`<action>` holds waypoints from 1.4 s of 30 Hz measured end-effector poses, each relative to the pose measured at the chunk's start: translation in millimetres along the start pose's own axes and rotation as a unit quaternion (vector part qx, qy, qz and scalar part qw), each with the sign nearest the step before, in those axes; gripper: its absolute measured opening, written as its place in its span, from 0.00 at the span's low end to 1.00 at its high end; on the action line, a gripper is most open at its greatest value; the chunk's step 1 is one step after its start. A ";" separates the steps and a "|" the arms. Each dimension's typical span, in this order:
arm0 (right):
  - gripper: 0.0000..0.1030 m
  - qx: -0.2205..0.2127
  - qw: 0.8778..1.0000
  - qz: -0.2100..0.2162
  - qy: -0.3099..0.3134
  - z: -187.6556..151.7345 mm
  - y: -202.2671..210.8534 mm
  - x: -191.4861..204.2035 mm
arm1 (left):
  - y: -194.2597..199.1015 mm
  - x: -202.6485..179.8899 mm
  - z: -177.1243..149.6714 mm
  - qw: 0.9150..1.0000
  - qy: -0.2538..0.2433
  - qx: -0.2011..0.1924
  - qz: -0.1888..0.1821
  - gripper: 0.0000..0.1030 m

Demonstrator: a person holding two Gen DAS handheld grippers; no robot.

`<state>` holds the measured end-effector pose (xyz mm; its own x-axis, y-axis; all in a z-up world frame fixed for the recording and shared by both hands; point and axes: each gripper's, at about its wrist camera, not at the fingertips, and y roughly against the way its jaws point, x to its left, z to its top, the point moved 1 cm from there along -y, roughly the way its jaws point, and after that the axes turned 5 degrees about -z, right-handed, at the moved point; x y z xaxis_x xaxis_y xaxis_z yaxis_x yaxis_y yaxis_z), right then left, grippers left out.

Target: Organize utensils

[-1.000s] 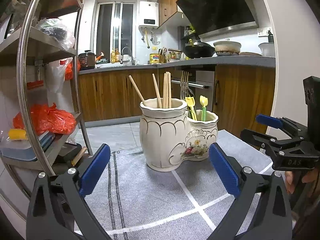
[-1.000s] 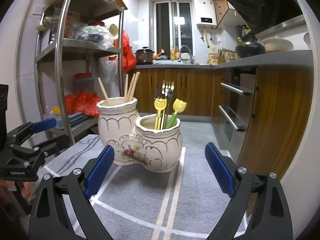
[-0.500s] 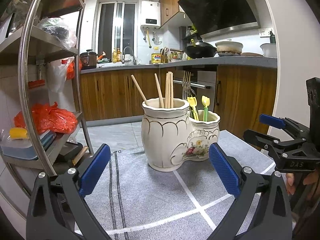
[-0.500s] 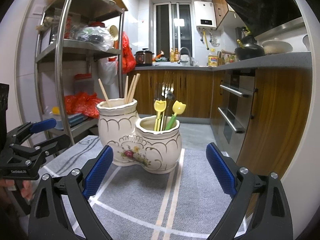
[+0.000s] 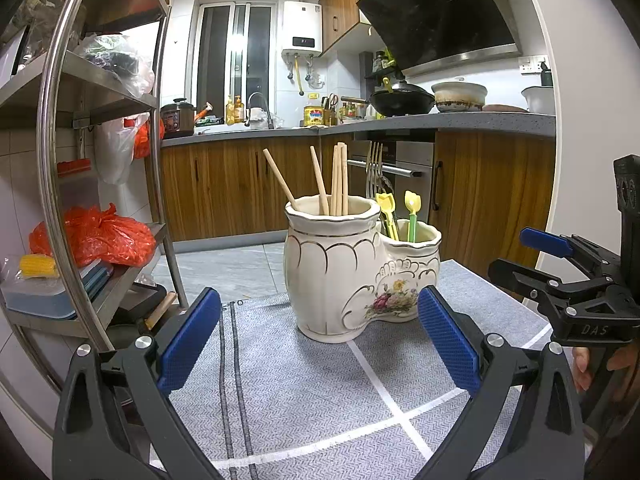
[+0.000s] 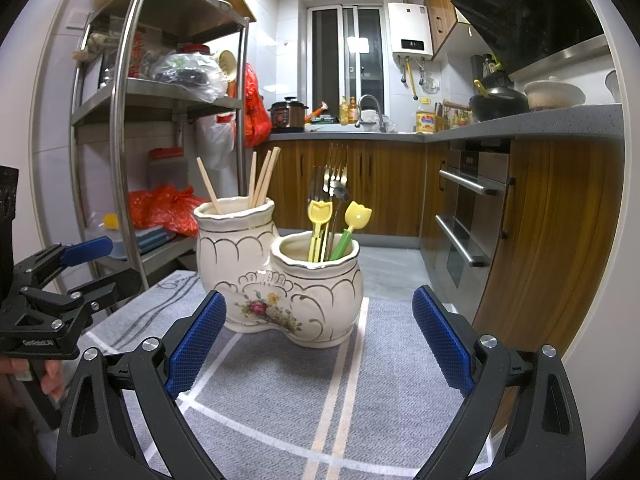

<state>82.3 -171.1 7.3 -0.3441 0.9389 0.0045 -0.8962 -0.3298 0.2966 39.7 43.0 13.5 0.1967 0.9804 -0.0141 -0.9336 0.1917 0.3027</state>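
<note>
A cream double ceramic utensil holder (image 5: pixel 352 276) (image 6: pixel 280 280) stands on a grey cloth (image 5: pixel 304 392) (image 6: pixel 280 392). Its taller pot holds several wooden chopsticks (image 5: pixel 338 178) (image 6: pixel 262 178). Its lower pot holds metal forks (image 6: pixel 334 170) and two yellow tulip-topped utensils (image 5: pixel 412 210) (image 6: pixel 352 224). My left gripper (image 5: pixel 318 344) is open and empty, just in front of the holder. My right gripper (image 6: pixel 318 344) is open and empty, also in front of it. Each gripper shows at the edge of the other's view: the right one (image 5: pixel 560 276) and the left one (image 6: pixel 72 276).
A steel shelf rack (image 5: pixel 60 160) (image 6: pixel 124 120) with red bags and boxes stands left of the cloth. Wooden cabinets and an oven (image 6: pixel 472 216) line the back and right. The cloth's edges drop off to the tiled floor (image 5: pixel 224 268).
Both grippers have shifted only slightly; the holder sits a little further right in the left wrist view. Both stay open and empty.
</note>
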 end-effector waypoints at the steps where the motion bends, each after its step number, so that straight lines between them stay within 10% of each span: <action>1: 0.91 0.000 1.000 0.000 0.000 0.0 0.0 0.0 | -0.1 0.1 -0.1 1.000 0.000 0.000 0.000 0.94; 42: 0.92 0.000 1.000 0.000 0.000 -0.6 -0.5 0.2 | -0.1 3.0 -0.6 1.000 0.001 0.002 0.002 0.95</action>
<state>82.5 -170.8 6.6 -0.3439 0.9390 0.0042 -0.8965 -0.3296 0.2960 40.2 45.9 12.9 0.1916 0.9814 -0.0152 -0.9333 0.1869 0.3066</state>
